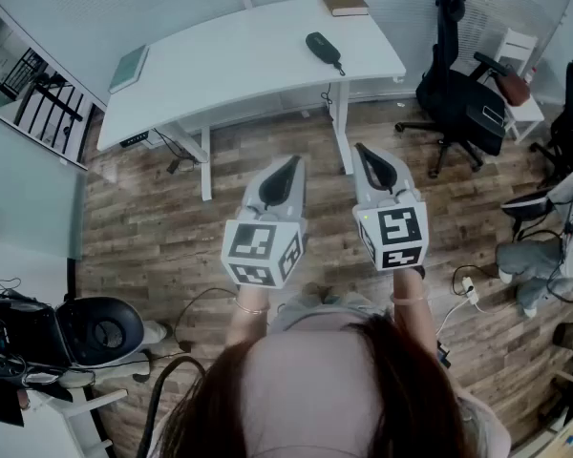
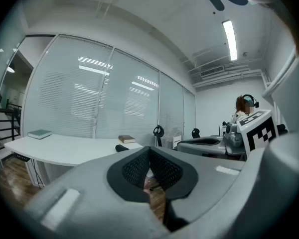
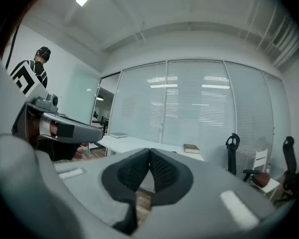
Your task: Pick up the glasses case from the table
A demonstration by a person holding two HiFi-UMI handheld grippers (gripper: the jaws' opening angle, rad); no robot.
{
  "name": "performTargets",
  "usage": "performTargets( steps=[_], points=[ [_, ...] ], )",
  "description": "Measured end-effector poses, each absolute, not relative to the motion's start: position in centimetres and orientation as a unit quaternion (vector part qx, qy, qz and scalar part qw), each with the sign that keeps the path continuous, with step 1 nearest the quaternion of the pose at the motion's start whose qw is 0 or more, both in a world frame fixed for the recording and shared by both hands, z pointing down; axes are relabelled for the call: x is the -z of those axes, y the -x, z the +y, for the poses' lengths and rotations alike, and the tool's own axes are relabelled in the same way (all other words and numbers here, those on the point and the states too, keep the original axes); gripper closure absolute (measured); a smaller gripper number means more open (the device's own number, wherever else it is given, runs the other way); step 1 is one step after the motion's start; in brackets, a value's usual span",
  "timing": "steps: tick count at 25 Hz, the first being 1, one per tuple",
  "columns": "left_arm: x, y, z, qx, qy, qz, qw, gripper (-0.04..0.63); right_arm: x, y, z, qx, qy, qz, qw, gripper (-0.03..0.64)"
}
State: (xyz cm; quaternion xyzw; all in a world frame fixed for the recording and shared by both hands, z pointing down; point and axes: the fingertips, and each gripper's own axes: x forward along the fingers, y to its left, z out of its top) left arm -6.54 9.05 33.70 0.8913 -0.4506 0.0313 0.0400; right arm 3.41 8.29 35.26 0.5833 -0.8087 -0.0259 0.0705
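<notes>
The glasses case (image 1: 323,47) is a dark oval pouch lying on the white table (image 1: 229,65), towards its right end. In the left gripper view its dark end (image 2: 121,148) peeks over my jaw. My left gripper (image 1: 290,164) and right gripper (image 1: 364,152) hover side by side over the wooden floor, short of the table's front edge, both pointing level at the table. In the left gripper view the left gripper (image 2: 149,151) has its tips touching with nothing between them. The right gripper (image 3: 149,152) is likewise shut and empty.
A brown book (image 1: 343,1) lies at the table's far right corner and a green notebook (image 1: 129,68) at its left end. A black office chair (image 1: 458,84) stands right of the table. Another dark seat (image 1: 97,328) and cables sit at the lower left.
</notes>
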Motion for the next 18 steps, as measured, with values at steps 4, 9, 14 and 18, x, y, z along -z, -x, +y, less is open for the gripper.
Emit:
performTargets(
  steps=[4,9,14,18],
  points=[
    [-33.4,4.7,9.0,-0.034,-0.89,-0.453,0.036,0.586,-34.9,-4.9,8.4,0.025,-0.577,-0.814,0.065,0.614],
    [-33.0,3.3,8.8,-0.033,-0.887,-0.46,0.033,0.586,-34.7,-6.0,8.5,-0.011,-0.565,-0.824,0.046,0.614],
    [-33.3,2.7,8.5,-0.038,-0.886,-0.46,0.034,0.586,-34.7,-6.3,7.7,0.0,-0.562,-0.826,0.049,0.614],
    [-33.5,2.6,7.8,-0.042,-0.887,-0.459,0.032,0.586,-34.8,-6.0,6.8,0.0,-0.558,-0.829,0.046,0.614]
  ],
)
